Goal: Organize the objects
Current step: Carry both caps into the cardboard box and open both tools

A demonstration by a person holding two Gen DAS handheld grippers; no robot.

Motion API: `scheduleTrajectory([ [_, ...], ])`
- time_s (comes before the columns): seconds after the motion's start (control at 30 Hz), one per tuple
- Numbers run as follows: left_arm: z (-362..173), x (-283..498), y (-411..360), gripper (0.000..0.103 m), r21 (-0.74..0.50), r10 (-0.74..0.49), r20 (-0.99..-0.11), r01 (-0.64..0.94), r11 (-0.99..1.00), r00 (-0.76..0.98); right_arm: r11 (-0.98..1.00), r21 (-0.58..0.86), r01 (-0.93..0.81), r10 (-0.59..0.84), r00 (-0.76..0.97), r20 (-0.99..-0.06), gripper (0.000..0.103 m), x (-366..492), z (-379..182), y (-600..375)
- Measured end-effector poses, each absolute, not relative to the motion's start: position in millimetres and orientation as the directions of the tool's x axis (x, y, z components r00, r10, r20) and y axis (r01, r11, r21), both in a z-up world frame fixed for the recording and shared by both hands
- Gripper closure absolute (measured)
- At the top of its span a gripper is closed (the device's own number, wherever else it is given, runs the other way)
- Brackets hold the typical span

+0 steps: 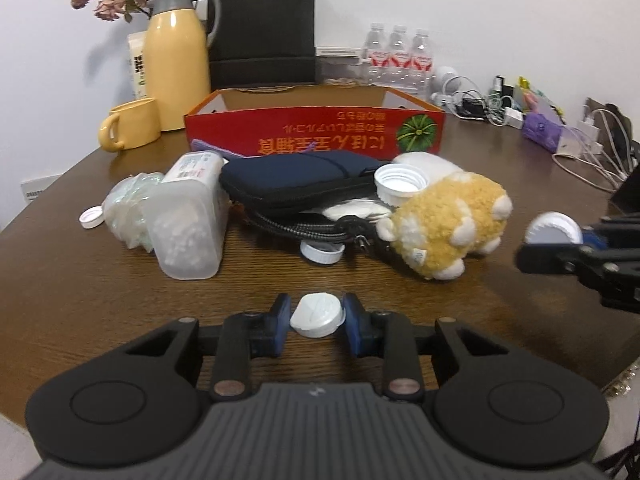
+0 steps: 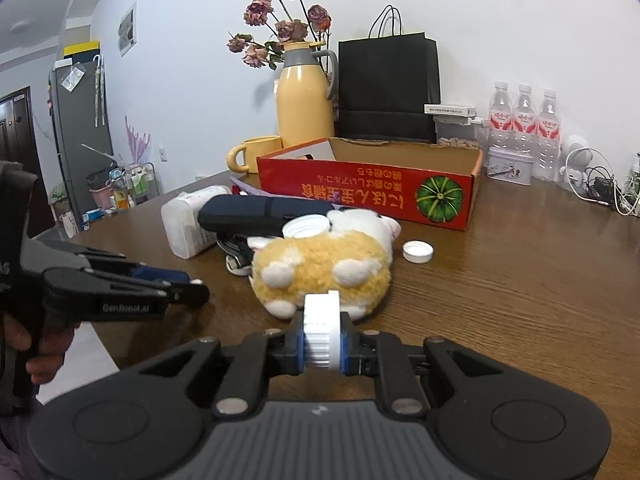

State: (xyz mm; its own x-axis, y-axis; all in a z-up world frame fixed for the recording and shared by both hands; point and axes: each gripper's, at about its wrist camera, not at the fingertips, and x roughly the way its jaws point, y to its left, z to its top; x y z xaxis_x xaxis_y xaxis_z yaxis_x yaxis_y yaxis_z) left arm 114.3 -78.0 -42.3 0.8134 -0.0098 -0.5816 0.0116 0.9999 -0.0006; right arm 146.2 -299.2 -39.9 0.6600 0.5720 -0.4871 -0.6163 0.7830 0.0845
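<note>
Left claw point(image 1: 316, 320) — pads clamped on a white bottle cap point(image 1: 317, 316), low over the brown tabletop point(image 1: 100, 288). Right claw point(image 2: 322, 340) — clamped on a ribbed white cap point(image 2: 321, 330), held on edge just before the plush toy point(image 2: 320, 264). Red cardboard box point(image 2: 360, 196) behind, open-topped.

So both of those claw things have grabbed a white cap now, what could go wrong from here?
The left gripper pinches its flat cap by the edges, slightly tilted, so it might pop out. The right gripper holds its ribbed cap on edge just in front of the plush toy, and could nudge it. Another open cap rests on that toy and might roll off.
</note>
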Motion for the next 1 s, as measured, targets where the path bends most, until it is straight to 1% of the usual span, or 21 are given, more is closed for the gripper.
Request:
scheduleTrajectory([
  [0.13, -32, 111, -71, 0.074, -0.027, -0.052, -0.552, 0.044, 0.999, 0.832, 0.788, 0.080, -0.611, 0.567, 0.667, -0.483, 0.088, 150, -34, -287],
  [0.33, 0, 120, -56, 0.074, -0.038, -0.085, -0.456, 0.076, 0.996, 0.886, 0.798, 0.058, -0.600, 0.558, 0.700, -0.446, 0.088, 160, -13, -270],
  [0.53, 38, 155, -40, 0.074, -0.021, -0.092, -0.361, 0.091, 0.996, 0.928, 0.818, 0.038, -0.574, 0.540, 0.743, -0.395, 0.088, 188, 12, -249],
  [0.73, 71, 209, -30, 0.074, -0.025, -0.123, -0.280, 0.121, 0.992, 0.952, 0.844, 0.022, -0.536, 0.508, 0.785, -0.355, 0.088, 234, 37, -225],
  [0.87, 83, 256, -24, 0.074, -0.055, -0.139, -0.269, 0.129, 0.990, 0.953, 0.871, 0.043, -0.490, 0.473, 0.810, -0.348, 0.088, 277, 45, -210],
  [0.93, 82, 278, -21, 0.074, -0.070, -0.137, -0.282, 0.122, 0.990, 0.950, 0.880, 0.054, -0.472, 0.459, 0.816, -0.352, 0.088, 299, 45, -204],
  [1.0, 80, 302, -18, 0.074, -0.071, -0.133, -0.314, 0.116, 0.991, 0.940, 0.889, 0.066, -0.453, 0.445, 0.819, -0.362, 0.088, 322, 43, -198],
])
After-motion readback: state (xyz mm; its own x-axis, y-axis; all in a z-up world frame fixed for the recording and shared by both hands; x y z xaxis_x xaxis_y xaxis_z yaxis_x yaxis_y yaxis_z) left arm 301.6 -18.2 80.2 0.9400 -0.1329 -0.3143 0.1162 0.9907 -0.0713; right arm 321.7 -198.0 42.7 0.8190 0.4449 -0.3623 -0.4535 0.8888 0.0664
